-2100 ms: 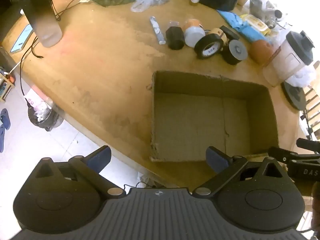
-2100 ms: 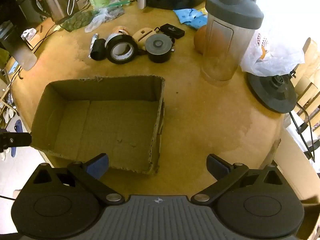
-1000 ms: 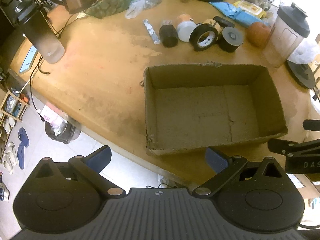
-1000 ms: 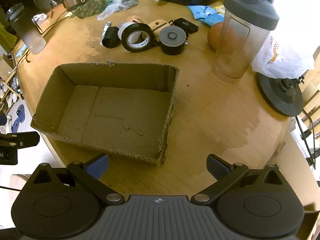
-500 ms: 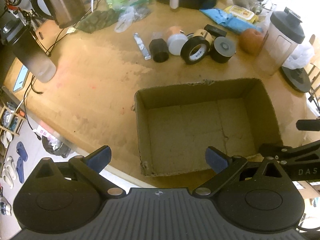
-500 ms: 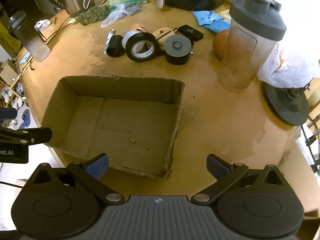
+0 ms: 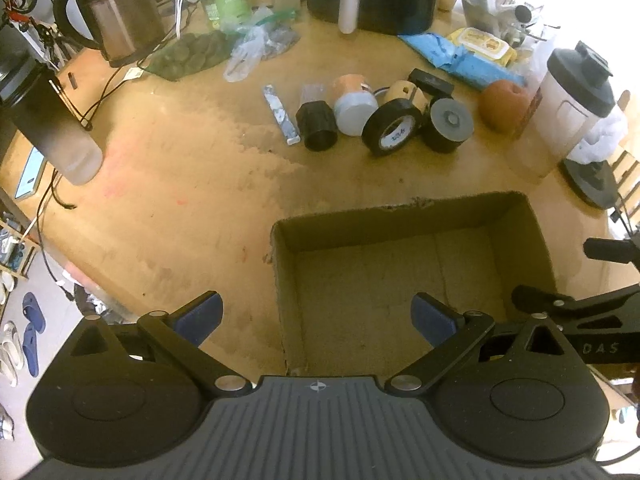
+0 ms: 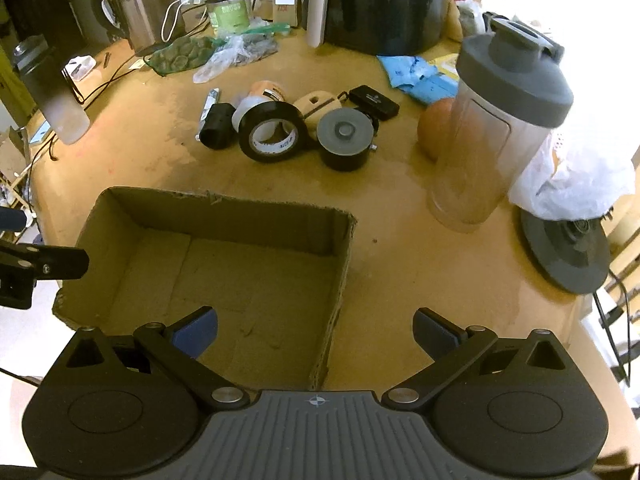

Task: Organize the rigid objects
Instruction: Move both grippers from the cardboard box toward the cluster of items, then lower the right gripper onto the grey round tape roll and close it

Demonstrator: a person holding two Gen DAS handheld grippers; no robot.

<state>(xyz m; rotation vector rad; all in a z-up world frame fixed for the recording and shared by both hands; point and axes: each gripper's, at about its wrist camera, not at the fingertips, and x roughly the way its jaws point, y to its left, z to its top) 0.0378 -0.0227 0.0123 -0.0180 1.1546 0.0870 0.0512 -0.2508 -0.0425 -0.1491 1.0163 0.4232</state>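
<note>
The letters "DAS" stand on the right tool (image 7: 600, 344) body.

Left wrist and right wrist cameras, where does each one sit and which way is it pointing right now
Left wrist: on the left gripper, above the table's near edge, looking down and forward over the cardboard box; its open fingers and the right gripper at right show.
Right wrist: on the right gripper, looking down over the box's right wall; its open fingers and the left gripper at left show.
Shared: the empty box, black tape roll, shaker bottle.
</note>
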